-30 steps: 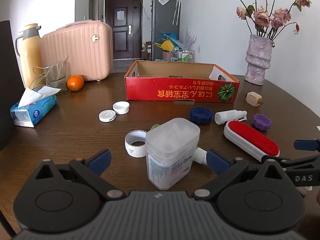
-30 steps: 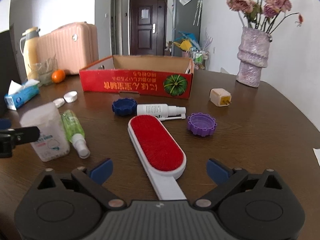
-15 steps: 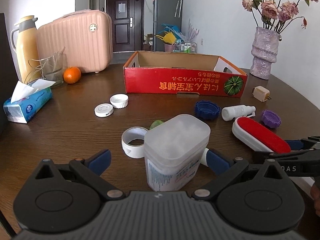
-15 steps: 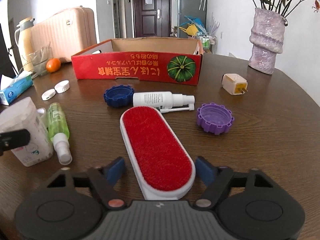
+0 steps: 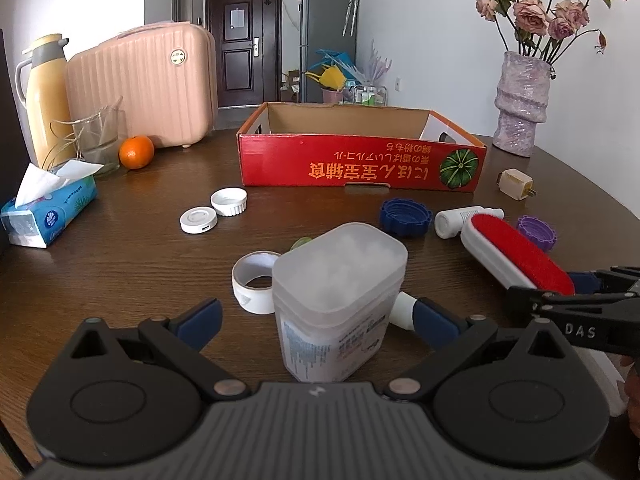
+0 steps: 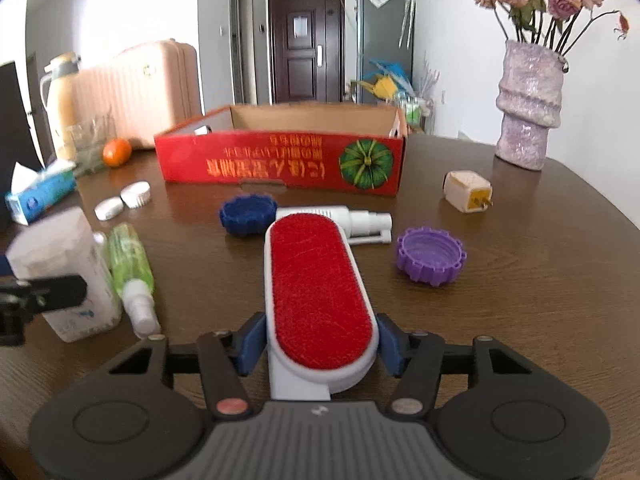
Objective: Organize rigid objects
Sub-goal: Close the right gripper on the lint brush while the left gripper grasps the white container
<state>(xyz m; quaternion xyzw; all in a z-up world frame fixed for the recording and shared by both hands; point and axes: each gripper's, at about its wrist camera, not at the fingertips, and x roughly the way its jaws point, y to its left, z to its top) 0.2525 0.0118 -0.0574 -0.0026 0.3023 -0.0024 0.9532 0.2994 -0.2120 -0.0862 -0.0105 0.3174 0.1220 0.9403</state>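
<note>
1. We see the table (image 5: pixel 120 264), dark wood, with everything sitting on it.
2. Box (image 5: pixel 360 168), red cardboard, open top, at 12 o'clock in both views.
3. Right gripper (image 6: pixel 322 346): blue pads pressed on both sides of the brush (image 6: pixel 316 288), clamped near its handle end. Red face up, brush pointing to 12 o'clock.
4. Left gripper (image 5: pixel 316 318): fingers wide apart, either side of the jar (image 5: pixel 336 300), neither pad touching it as far as we can tell.
5. The jar, frosted white and upright, sits dead centre in the left view; at 9 o'clock in the right view.
6. Green bottle (image 6: pixel 130 260) lies just beside the jar on its right, nozzle toward the camera.
7. White bottle (image 6: pixel 340 220) lies at the brush tip, at 12 o'clock.
8. Tape roll (image 5: pixel 254 280) is just left of the jar, at 11 o'clock.
9. Blue cap (image 6: pixel 248 216) is at 11 o'clock of the brush tip, near the box.
10. Purple cap (image 6: pixel 431 255) is at 2 o'clock of the right gripper.
11. Plug (image 6: pixel 468 192) is at 1 o'clock, apart from the box.
12. Two white lids (image 5: pixel 214 210), touching, are at 10 o'clock in the left view.
</note>
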